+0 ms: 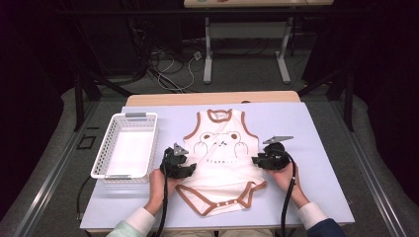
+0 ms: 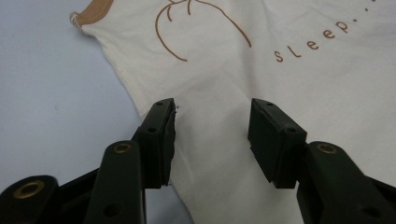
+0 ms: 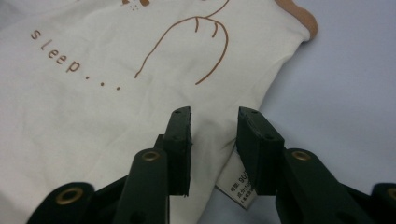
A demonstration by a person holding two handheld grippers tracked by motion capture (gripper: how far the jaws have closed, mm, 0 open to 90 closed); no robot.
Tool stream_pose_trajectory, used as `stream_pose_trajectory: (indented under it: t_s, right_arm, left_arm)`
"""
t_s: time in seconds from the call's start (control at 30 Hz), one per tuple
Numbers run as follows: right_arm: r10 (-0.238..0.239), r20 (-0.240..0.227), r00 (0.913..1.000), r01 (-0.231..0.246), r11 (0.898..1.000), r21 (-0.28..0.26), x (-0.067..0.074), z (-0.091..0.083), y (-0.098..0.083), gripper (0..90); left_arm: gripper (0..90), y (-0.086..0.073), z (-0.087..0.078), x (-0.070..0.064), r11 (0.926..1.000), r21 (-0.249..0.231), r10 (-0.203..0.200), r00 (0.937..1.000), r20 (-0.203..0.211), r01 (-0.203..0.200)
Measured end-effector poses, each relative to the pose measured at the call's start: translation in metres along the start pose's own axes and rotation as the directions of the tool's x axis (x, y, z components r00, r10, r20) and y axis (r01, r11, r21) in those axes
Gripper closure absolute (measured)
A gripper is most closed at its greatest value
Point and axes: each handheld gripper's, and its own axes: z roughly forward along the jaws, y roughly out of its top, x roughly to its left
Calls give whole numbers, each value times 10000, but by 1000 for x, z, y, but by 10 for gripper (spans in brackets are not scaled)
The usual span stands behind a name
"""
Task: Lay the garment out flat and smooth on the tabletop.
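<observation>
A cream sleeveless baby bodysuit [image 1: 222, 163] with brown trim and a bear print lies flat on the pale blue table [image 1: 316, 148]. My left gripper [image 1: 184, 170] rests at its left side seam. In the left gripper view its jaws [image 2: 212, 112] stand apart over the cloth [image 2: 261, 65] near the edge, pads clear of it. My right gripper [image 1: 261, 160] sits at the right side seam. Its jaws [image 3: 214, 119] straddle the garment's edge [image 3: 116, 116] with a narrower gap, and a white care label [image 3: 240, 186] pokes out beneath one finger. The word "sleep..." is printed between both grippers.
A white plastic basket [image 1: 150, 143] stands at the table's left, close to my left hand. The person's forearms enter from the bottom edge. Bare table surface [image 1: 296, 118] lies to the right of the bodysuit and behind it. Dark floor with cables lies beyond the far edge.
</observation>
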Motion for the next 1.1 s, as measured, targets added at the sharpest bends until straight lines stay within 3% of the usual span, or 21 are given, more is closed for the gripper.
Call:
stream_pose_trajectory:
  t_s: [0.27,0.43,0.8,0.93,1.1]
  right_arm:
    - [-236,472,9986,243,9996,-141,2,3,1,869]
    - [-639,799,9948,663,9974,-280,5,7,4,891]
    - [-838,1096,9904,898,9947,-506,4,18,13,884]
    - [-914,876,9920,968,9935,-602,5,13,13,779]
    - [-1268,559,9903,1317,9869,-936,7,-2,13,598]
  left_arm:
    - [878,0,2,1,9994,-123,317,9995,17,-316]
    - [894,0,4,2,9992,-266,309,9995,-12,-309]
    - [893,6,11,4,9983,-464,332,9991,-257,-344]
    - [777,6,10,4,9985,-492,225,9996,-187,-234]
    - [447,7,0,0,9985,-498,248,9993,268,-235]
